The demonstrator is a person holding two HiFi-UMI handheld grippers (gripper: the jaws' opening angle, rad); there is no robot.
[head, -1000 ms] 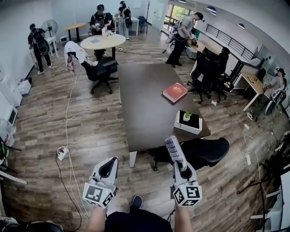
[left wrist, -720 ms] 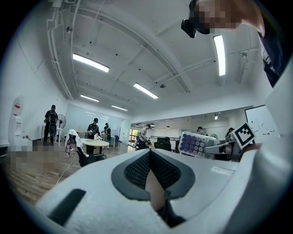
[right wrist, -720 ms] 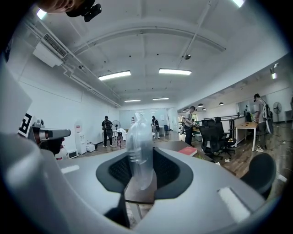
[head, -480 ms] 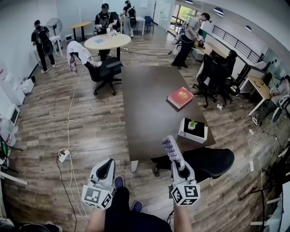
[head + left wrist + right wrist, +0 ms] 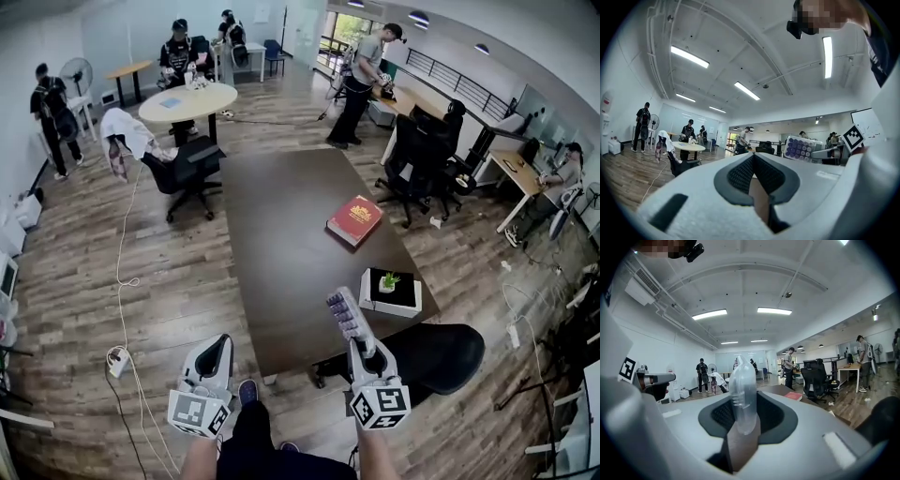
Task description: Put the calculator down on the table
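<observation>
Now, compared with a second ago, we stand closer to the table (image 5: 281, 234), so the calculator (image 5: 349, 319), clamped edge-on in the right gripper (image 5: 364, 349), overlaps the table's near edge, still held aloft, while the left gripper (image 5: 217, 345) stays pinched together, empty.

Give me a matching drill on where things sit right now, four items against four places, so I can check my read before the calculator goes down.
Things:
1. pale calculator with purple keys
2. red book
3. white box holding a small green plant
4. black office chair

Places:
A. lying flat on the dark brown table, toward its right side
B. on the floor at the table's near right corner
C. clamped in the jaws of the right gripper, off the table
D. on the table at its near right edge

Pairs: 1-C, 2-A, 3-D, 4-B
</observation>
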